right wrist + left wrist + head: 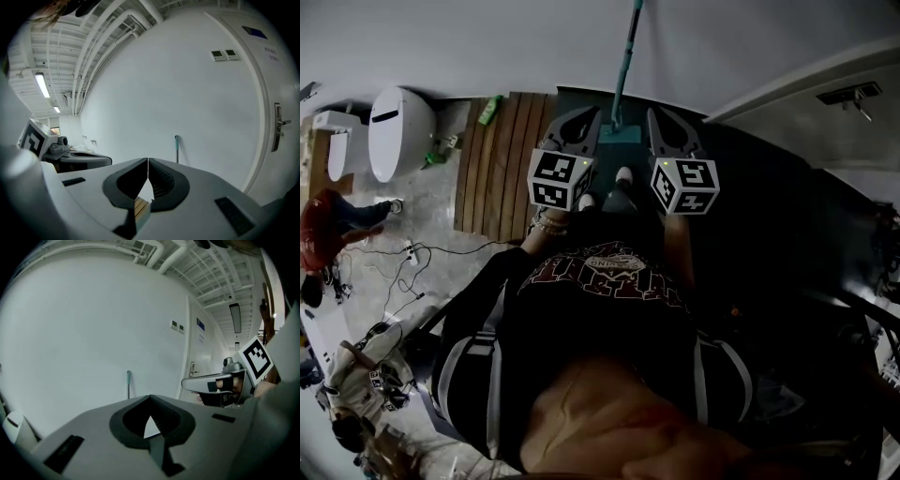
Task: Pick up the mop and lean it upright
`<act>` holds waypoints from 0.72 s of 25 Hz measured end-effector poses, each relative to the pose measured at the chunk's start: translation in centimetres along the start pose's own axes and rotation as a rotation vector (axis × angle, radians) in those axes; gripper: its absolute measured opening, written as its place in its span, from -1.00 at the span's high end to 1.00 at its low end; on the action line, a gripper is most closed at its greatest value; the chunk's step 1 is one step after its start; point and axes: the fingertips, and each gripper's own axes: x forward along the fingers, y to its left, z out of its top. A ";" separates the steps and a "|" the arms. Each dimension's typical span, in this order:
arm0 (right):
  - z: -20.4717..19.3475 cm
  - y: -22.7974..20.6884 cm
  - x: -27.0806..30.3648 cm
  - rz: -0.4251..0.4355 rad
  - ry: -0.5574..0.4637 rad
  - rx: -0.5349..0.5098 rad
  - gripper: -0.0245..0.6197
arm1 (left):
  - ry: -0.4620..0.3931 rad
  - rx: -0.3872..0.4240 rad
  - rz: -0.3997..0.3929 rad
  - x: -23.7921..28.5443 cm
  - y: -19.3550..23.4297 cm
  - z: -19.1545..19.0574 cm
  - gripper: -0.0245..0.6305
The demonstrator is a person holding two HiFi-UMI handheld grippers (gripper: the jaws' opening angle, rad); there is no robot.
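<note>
The mop stands upright, its teal handle (625, 64) leaning on the white wall and its flat head (619, 134) on the floor between my two grippers. My left gripper (584, 122) and right gripper (667, 124) hover on either side of the head, both shut and empty, apart from the mop. In the left gripper view the closed jaw tips (150, 397) point at the wall, with the handle's top (129, 383) beyond them. In the right gripper view the closed jaw tips (148, 161) show the handle (177, 148) slightly to the right.
A white toilet (394, 131) stands at the left, beside a wooden slat mat (502, 164) with a green bottle (491, 110). Cables (403, 253) lie on the floor, near a person in red (328, 230). A door with a lever handle (279, 123) is to the right.
</note>
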 end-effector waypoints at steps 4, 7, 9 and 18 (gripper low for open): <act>0.5 -1.1 2.0 0.021 0.008 -0.004 0.86 | 0.004 -0.006 0.020 1.6 1.1 0.5 0.80; 1.3 -2.0 3.9 0.044 0.014 -0.013 0.86 | 0.001 -0.009 0.040 3.3 2.0 1.3 0.80; 2.0 -2.6 5.2 0.062 0.013 -0.018 0.86 | -0.002 -0.009 0.050 4.5 2.6 2.0 0.80; 3.6 -7.4 9.9 0.132 0.034 -0.029 0.86 | -0.002 -0.030 0.106 10.4 3.6 3.6 0.80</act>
